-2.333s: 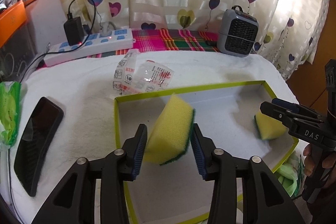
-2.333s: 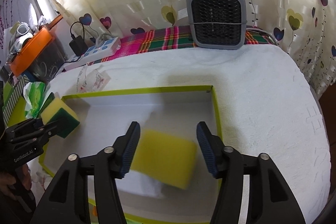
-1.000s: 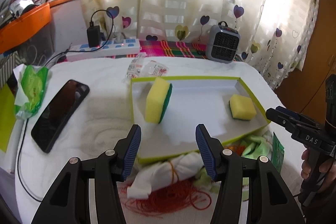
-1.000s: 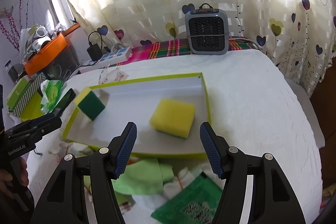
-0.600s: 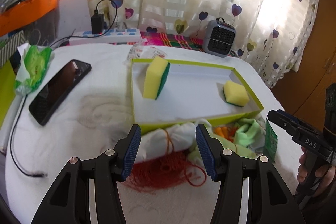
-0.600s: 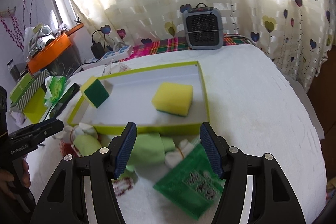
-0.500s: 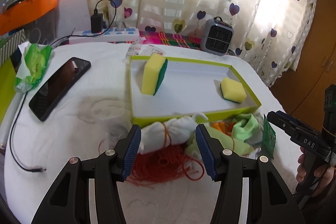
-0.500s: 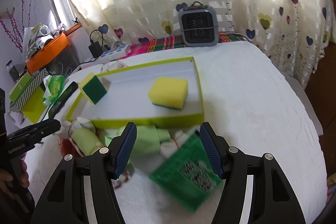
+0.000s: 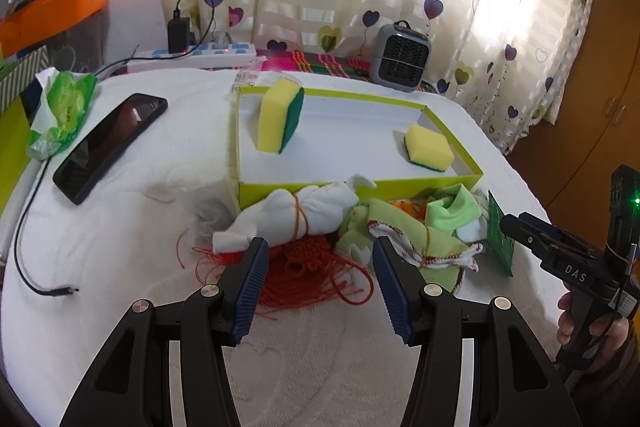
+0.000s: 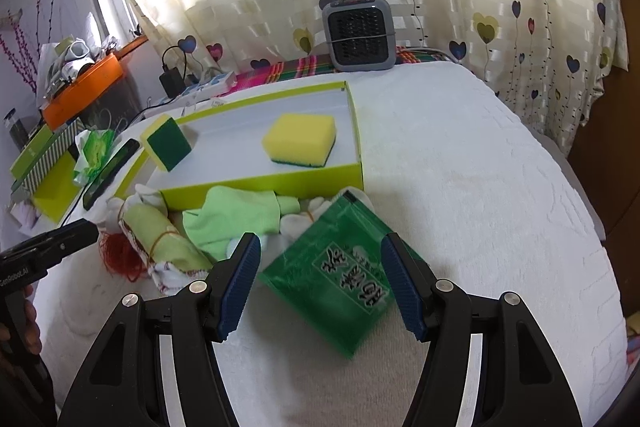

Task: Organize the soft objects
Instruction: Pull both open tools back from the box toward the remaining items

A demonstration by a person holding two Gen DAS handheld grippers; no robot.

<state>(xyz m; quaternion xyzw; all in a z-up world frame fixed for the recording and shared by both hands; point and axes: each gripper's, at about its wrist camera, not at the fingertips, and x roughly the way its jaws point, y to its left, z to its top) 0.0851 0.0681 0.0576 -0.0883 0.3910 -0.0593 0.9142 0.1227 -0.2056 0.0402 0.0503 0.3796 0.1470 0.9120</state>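
A lime-edged box (image 9: 452, 183) (image 10: 264, 185) on the white cloth holds two yellow-green sponges: one on edge (image 9: 280, 115) (image 10: 166, 143) at its left end, one lying flat (image 9: 429, 148) (image 10: 300, 139) at its right. In front of the box lie a white bundle tied with a band (image 9: 296, 213), red string (image 9: 312, 275), light green cloths (image 9: 404, 231) (image 10: 236, 215) and a green packet (image 10: 340, 275). My left gripper (image 9: 319, 283) hangs open over the red string. My right gripper (image 10: 320, 283) hangs open above the green packet. Neither holds anything.
A black phone (image 9: 110, 145) and a green wrapper (image 9: 60, 107) lie left of the box. A power strip (image 9: 192, 57) and a grey heater (image 9: 400, 57) (image 10: 360, 33) stand at the back by the curtain. A cable (image 9: 28, 251) trails at the left edge.
Both grippers let go of their sponges in the box and drew back toward the near side. The pile of cloths, string and packet in front of the box has come into view.
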